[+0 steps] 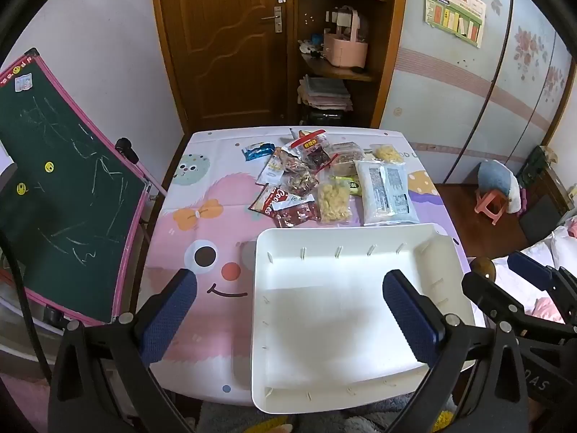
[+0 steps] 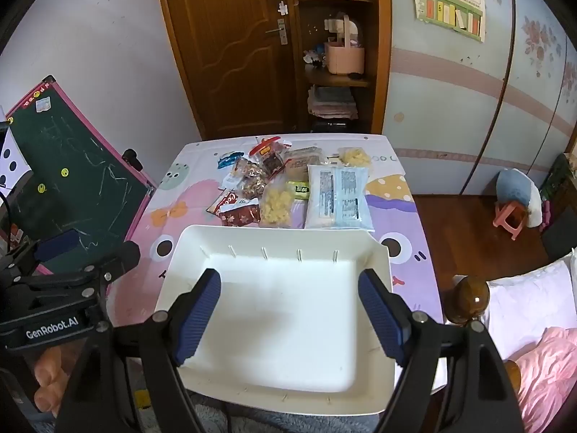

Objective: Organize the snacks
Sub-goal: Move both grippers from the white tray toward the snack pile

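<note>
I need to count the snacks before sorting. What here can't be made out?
- Snack pile: packets overlap in both views, so the lower ones are hidden and the count is uncertain.
- Large white packet: label print too small to read.
- White bin: near corners covered by the right hand-held gripper.

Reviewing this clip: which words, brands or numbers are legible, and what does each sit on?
"GenRobot.AI": left hand-held gripper body.
"Coo…", partly covered: red cookie packet.
"OAS": right hand-held gripper body.
Wall poster, white pouch and red-topped bag print: too blurred to read.
</note>
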`<state>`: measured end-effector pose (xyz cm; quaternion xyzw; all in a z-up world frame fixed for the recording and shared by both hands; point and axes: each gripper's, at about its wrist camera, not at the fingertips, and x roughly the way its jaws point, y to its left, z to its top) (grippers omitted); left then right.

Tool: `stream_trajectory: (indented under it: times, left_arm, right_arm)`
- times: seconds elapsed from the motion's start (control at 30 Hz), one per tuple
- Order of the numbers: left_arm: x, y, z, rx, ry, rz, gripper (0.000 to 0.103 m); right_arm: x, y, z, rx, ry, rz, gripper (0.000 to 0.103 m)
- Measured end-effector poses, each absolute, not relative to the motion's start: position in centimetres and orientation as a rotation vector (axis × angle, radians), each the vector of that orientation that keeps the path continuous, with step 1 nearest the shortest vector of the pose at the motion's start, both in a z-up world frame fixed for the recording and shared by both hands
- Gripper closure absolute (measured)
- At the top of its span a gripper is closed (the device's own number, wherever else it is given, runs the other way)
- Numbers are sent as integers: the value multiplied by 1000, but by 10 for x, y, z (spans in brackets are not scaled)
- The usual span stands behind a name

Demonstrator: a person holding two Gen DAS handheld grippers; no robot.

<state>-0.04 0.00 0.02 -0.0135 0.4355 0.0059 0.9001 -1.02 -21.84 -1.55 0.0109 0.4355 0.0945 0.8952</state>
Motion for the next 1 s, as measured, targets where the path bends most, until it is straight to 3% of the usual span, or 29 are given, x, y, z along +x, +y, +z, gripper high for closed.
stream_trajectory:
  times: [0.6, 1.0]
  left_arm:
    - [4, 2, 12, -12, 898, 5, 1]
    - [24, 2, 67, 88, 769, -39, 1]
  right_arm:
    - [-6, -228, -9, 41, 886, 193, 24]
    - [26, -248, 41, 36, 810, 223, 24]
